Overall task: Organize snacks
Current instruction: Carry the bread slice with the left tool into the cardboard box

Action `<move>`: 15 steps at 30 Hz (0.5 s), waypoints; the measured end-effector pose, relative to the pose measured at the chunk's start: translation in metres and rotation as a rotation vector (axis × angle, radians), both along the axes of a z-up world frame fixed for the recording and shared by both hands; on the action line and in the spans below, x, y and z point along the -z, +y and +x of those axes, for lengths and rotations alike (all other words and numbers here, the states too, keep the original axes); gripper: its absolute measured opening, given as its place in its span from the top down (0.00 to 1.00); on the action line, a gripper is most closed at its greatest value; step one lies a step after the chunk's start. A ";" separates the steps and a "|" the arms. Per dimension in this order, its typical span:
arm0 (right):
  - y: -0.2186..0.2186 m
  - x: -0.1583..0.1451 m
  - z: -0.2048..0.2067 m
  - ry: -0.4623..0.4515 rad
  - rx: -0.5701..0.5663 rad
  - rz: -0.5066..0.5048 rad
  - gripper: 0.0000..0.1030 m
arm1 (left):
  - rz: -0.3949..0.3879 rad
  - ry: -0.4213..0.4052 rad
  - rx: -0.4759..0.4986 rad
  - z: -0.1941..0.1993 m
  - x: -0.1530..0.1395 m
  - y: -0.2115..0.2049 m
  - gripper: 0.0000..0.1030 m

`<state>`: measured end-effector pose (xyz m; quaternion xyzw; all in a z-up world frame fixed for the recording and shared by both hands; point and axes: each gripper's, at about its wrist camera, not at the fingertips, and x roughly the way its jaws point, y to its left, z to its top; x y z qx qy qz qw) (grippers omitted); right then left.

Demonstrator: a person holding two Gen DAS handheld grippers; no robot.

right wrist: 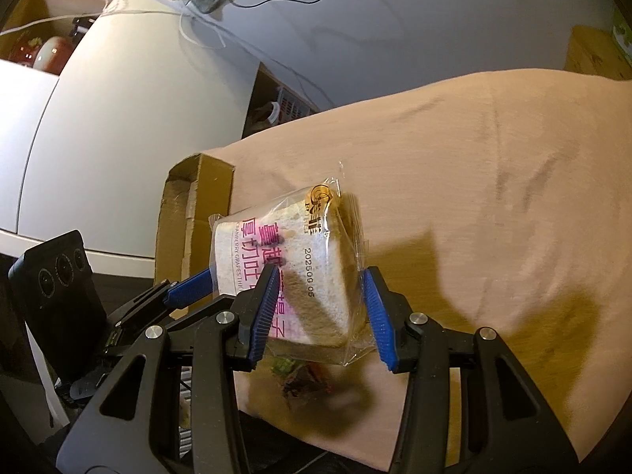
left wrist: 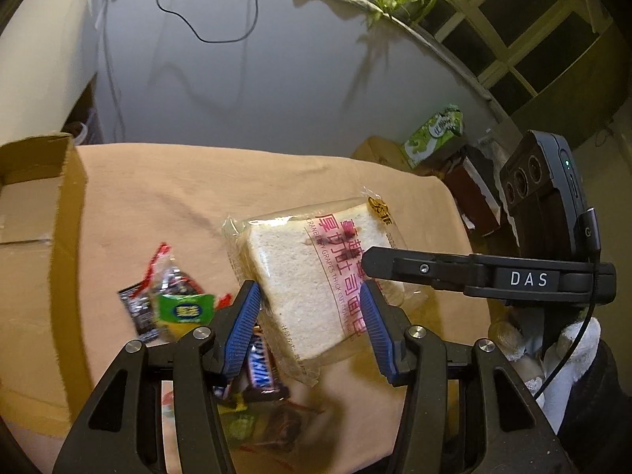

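Observation:
A clear packet of thick white sliced bread (left wrist: 300, 276) with pink print hangs above the peach tablecloth (left wrist: 158, 189). My left gripper (left wrist: 312, 312) is shut on its near corner, blue pads pressing both sides. One finger of my right gripper (left wrist: 414, 268) reaches across the packet from the right. In the right wrist view the bread packet (right wrist: 276, 245) sits tilted between the pads of my right gripper (right wrist: 320, 308), which is shut on it. A blue fingertip of the left gripper (right wrist: 189, 288) touches the packet's left side.
An open cardboard box (left wrist: 35, 205) stands at the table's left edge, its box wall (right wrist: 197, 197) behind the bread. Loose snacks lie below: a green packet (left wrist: 183, 308), a Snickers bar (left wrist: 260, 371), a black wrapper (left wrist: 138, 312). A gloved hand (left wrist: 572, 355) is at right.

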<state>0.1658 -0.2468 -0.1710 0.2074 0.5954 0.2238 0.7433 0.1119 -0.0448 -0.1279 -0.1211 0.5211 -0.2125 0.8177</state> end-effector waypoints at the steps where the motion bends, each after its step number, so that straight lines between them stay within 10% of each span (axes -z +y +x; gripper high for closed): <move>1: 0.006 -0.002 0.001 -0.004 -0.010 0.000 0.54 | 0.004 -0.006 -0.007 -0.002 -0.001 0.005 0.51; 15: 0.120 -0.016 0.009 -0.036 -0.241 0.005 0.54 | 0.019 -0.053 -0.257 -0.036 -0.016 0.096 0.51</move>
